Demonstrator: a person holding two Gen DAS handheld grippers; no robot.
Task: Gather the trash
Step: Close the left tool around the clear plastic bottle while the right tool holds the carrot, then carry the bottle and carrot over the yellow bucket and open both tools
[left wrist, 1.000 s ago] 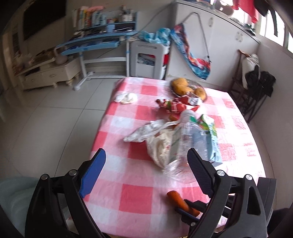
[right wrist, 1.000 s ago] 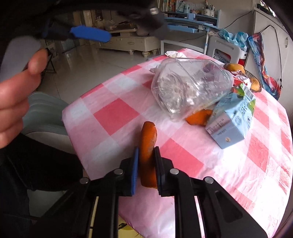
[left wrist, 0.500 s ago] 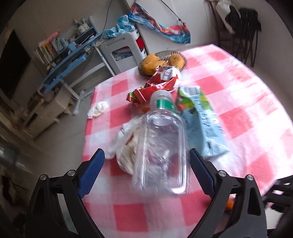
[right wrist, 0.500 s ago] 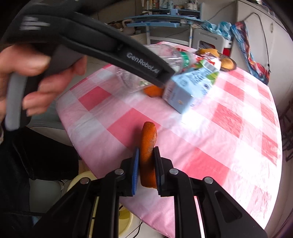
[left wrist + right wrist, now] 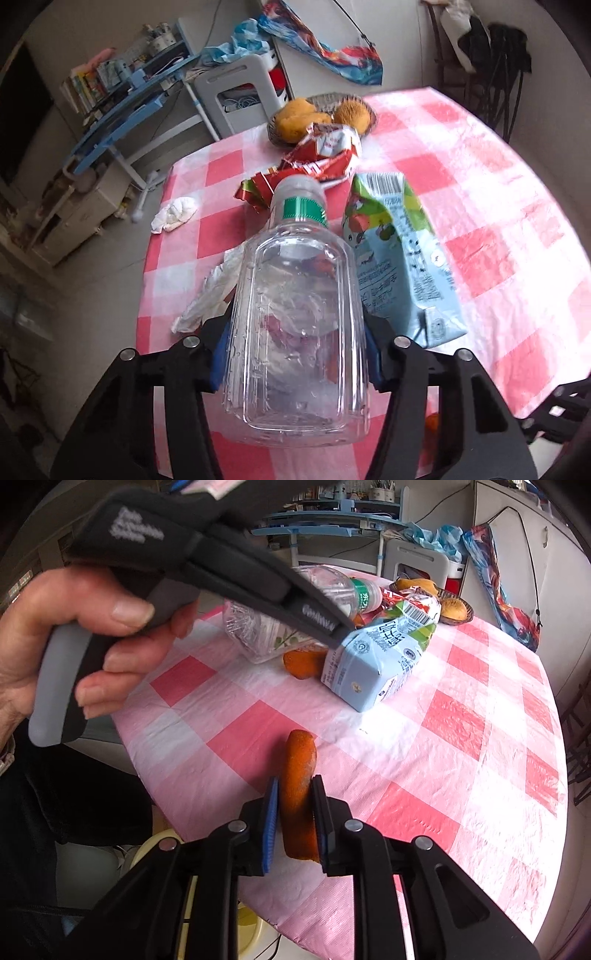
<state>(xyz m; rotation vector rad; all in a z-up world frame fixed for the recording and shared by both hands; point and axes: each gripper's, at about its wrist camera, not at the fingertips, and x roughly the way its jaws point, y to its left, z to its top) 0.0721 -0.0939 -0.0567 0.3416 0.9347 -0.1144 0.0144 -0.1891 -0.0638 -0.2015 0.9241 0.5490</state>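
Observation:
A clear plastic bottle (image 5: 295, 266) with a green label lies on the pink checked table (image 5: 498, 221). My left gripper (image 5: 295, 321) straddles its base; the jaws are closing and both blue pads touch its sides. In the right wrist view a hand (image 5: 92, 635) holds that gripper over the bottle (image 5: 332, 587). My right gripper (image 5: 295, 786) holds a strip of orange peel (image 5: 297, 760) near the table's front edge; its jaws are opening slightly, and the peel still sits between the pads.
A blue juice carton (image 5: 399, 258) lies right of the bottle, with a red wrapper (image 5: 317, 158) and a fruit basket (image 5: 321, 99) beyond. A crumpled bag (image 5: 210, 291), a white tissue (image 5: 173, 218) and another peel piece (image 5: 303, 661) also lie there. A yellowish bin (image 5: 159, 845) stands below the edge.
My left gripper came down over the bottle, rolled, and narrowed from wide open until its pads met the bottle's sides. The right gripper shifted a little across the table with the peel.

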